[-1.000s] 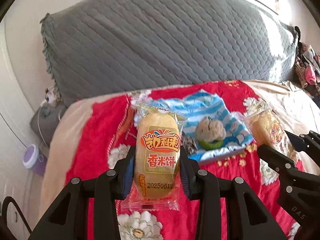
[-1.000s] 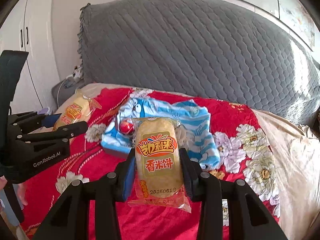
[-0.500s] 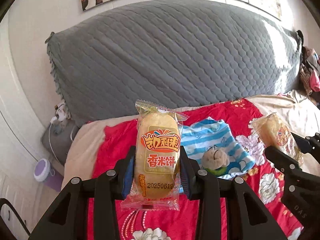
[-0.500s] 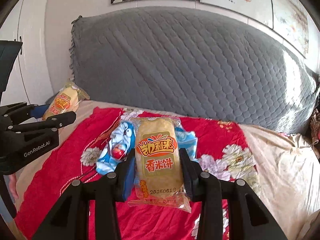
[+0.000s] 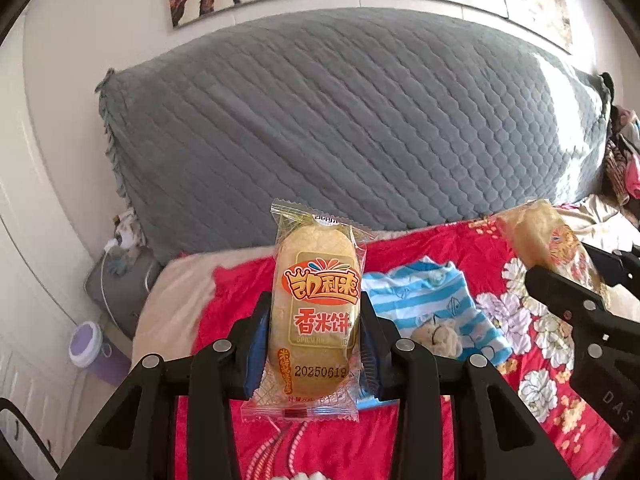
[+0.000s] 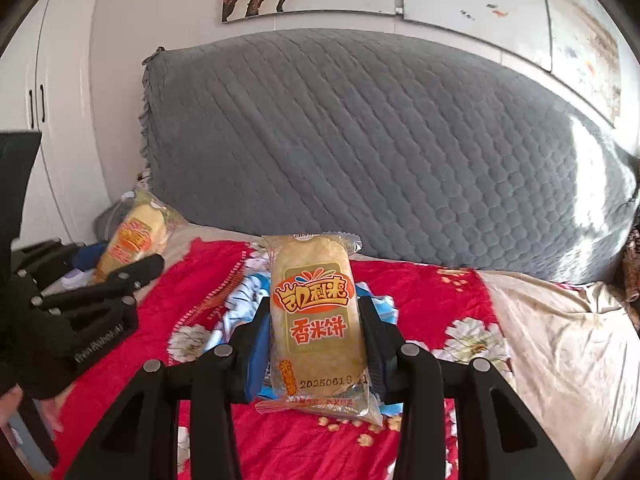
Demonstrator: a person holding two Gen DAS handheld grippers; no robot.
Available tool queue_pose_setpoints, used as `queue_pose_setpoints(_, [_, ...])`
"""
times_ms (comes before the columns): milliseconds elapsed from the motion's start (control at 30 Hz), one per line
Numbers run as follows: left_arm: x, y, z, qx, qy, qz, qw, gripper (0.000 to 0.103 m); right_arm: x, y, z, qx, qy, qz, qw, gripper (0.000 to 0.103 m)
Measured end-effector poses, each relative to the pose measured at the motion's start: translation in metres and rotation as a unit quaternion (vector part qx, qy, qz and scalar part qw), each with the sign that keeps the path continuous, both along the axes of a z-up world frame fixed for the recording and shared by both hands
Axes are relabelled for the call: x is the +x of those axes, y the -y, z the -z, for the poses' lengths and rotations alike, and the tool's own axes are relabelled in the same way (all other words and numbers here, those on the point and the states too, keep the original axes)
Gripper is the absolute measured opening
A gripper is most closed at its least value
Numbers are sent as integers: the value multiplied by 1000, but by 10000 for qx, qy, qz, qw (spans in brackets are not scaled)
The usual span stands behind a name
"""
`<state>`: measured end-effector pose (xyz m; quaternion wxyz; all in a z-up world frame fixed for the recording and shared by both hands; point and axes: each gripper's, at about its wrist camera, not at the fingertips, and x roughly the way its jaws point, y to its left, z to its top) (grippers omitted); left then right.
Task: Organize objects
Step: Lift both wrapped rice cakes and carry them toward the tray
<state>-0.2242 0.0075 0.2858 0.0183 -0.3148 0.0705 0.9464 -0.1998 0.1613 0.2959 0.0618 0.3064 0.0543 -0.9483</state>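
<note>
**Two rice-cake packets held up over the bed**

Nearest in the left wrist view, the left tool [image 5: 314, 344] is clamped on a rice-cake packet [image 5: 316, 312], its blue-lined pads pressing the packet's two long edges. The packet stands upright between the jaws, its long axis running along the fingers and away from the camera, crimped end seals at top and bottom. The wrapper is clear, glossy film with an orange label, and the cake inside is a pale, pebbled oval. The right tool [image 6: 316, 346] grips a second rice-cake packet [image 6: 318, 316] the same way, upright and lengthwise; its film is crumpled at the lower seal.

Each tool also shows at the edge of the other's view, so the two are carried side by side and neither is clearly nearer to anything on the bed.

Below and beyond both packets lies the bed [image 5: 432, 248], covered with a soft red blanket printed with white flowers. On it, ahead of the tools, rests a blue-and-white striped cloth [image 5: 424, 296] with a small tan plush toy [image 5: 436, 334] on its near part. Both packets are up in the air, clear of the blanket. Where they belong is not evident; if it is the striped cloth, each needs lowering forward and down.

Farthest back, a grey quilted headboard cover [image 5: 352, 128] fills the wall.
</note>
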Motion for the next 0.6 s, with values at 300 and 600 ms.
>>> queue_pose_setpoints(300, [-21,13,-24,264,-180,49,9995,41,-17,16,-34,-4,-61,-55,10000,41])
queue_pose_setpoints(600, [-43,15,-34,330,-291,41,9990,41,-30,25,-38,46,-207,93,9997,41])
